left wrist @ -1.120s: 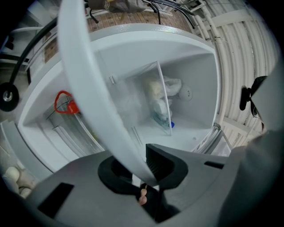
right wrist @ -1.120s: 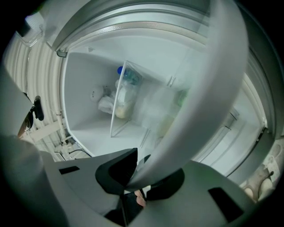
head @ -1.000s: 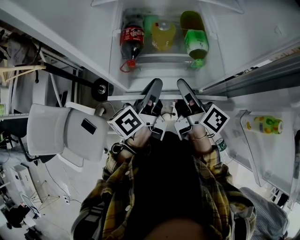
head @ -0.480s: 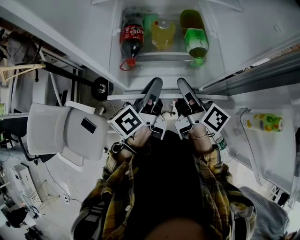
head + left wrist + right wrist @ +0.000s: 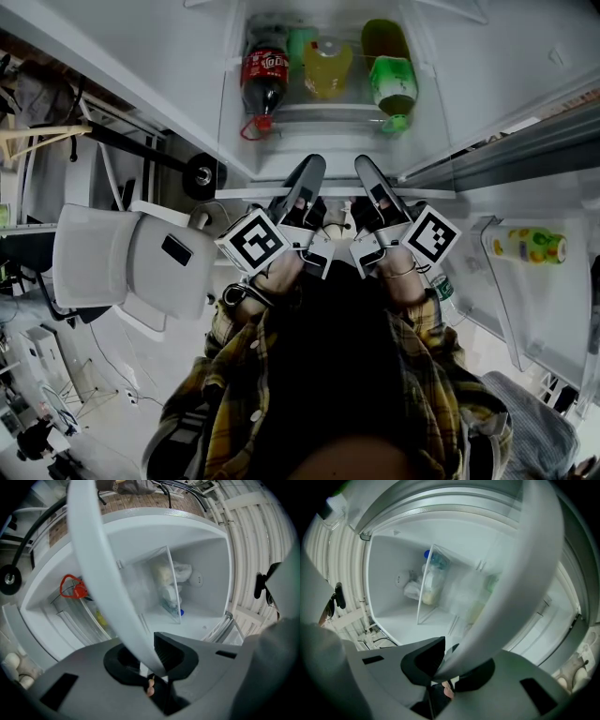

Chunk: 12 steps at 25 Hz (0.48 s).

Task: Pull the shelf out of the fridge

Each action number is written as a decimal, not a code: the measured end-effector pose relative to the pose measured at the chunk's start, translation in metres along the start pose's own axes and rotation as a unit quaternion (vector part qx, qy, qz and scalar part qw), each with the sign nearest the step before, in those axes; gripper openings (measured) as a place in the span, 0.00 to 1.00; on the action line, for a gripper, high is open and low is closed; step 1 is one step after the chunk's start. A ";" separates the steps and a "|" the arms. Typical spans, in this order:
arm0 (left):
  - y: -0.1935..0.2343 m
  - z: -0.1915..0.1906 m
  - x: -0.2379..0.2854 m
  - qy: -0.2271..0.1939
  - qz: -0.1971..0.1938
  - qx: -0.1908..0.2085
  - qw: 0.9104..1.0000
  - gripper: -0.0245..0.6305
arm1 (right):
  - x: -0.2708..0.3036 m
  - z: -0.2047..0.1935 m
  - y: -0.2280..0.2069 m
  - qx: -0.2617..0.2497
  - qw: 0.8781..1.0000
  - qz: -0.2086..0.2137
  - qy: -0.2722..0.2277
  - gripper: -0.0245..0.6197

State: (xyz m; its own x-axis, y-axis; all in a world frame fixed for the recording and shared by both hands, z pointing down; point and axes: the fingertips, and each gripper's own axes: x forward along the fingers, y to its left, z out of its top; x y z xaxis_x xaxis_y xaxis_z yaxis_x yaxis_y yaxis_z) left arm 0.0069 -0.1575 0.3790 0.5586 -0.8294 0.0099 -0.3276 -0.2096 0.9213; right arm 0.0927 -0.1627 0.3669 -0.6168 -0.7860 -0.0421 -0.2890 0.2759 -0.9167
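Observation:
The fridge shelf is a clear pane with a white front rim (image 5: 246, 195) that runs across the open fridge just ahead of me. My left gripper (image 5: 311, 169) and right gripper (image 5: 364, 169) reach level over that rim, side by side near its middle. In the left gripper view the white rim (image 5: 98, 564) slants down into the left gripper (image 5: 149, 660), whose dark pads are shut on it. The right gripper view shows the rim (image 5: 525, 573) curving down into the right gripper (image 5: 445, 665), also clamped on it.
Beyond the shelf stand a cola bottle (image 5: 262, 80), a yellow bottle (image 5: 326, 70) and a green bottle (image 5: 392, 86). A clear bin (image 5: 164, 583) sits deeper inside. The open door at right holds a bottle (image 5: 530, 247). A white chair (image 5: 131, 262) stands at left.

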 end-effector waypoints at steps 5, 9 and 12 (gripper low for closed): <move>-0.001 0.000 0.001 0.001 -0.008 0.002 1.000 0.13 | 0.000 0.000 0.000 -0.001 1.000 -0.003 0.000 0.14; -0.002 0.000 0.002 -0.001 -0.014 -0.002 1.000 0.13 | 0.000 0.000 0.000 0.001 1.000 -0.004 0.000 0.14; -0.002 0.000 0.001 -0.001 -0.006 -0.006 1.000 0.13 | 0.000 0.000 -0.001 0.001 1.000 -0.005 0.001 0.14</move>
State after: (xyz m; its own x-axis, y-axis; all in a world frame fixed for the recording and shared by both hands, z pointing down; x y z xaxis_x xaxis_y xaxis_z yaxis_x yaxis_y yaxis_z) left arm 0.0086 -0.1582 0.3777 0.5607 -0.8280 -0.0015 -0.3127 -0.2134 0.9256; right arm 0.0933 -0.1629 0.3676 -0.6146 -0.7882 -0.0320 -0.2943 0.2668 -0.9177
